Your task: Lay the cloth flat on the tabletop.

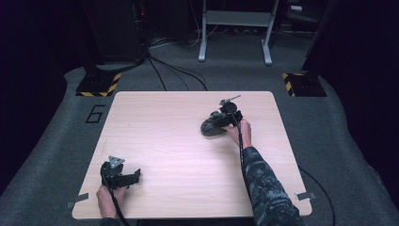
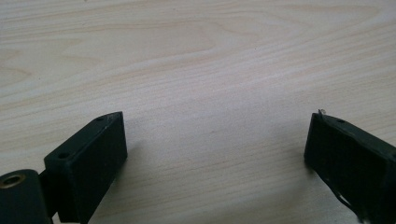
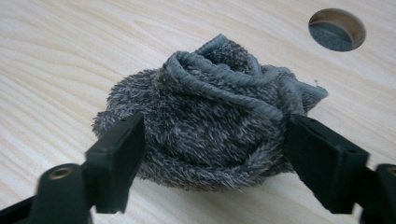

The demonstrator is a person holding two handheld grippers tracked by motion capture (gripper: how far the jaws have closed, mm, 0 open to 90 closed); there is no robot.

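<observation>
A crumpled grey fuzzy cloth (image 1: 211, 127) lies bunched on the wooden table (image 1: 179, 141), right of centre. My right gripper (image 1: 227, 118) reaches it from the right. In the right gripper view the cloth (image 3: 215, 93) sits between the two black jaws of the right gripper (image 3: 212, 135), and both pads touch its sides. My left gripper (image 1: 135, 175) rests near the table's front left corner, held in a hand. In its own view the left gripper (image 2: 217, 135) stands wide open over bare wood with nothing between the jaws.
A round cable hole (image 3: 336, 30) pierces the tabletop just beyond the cloth. Grey carpet surrounds the table, with black cables (image 1: 164, 70) and a metal frame stand (image 1: 235, 28) on the floor behind it. Two yellow-and-black striped bases (image 1: 99, 84) stand at the far corners.
</observation>
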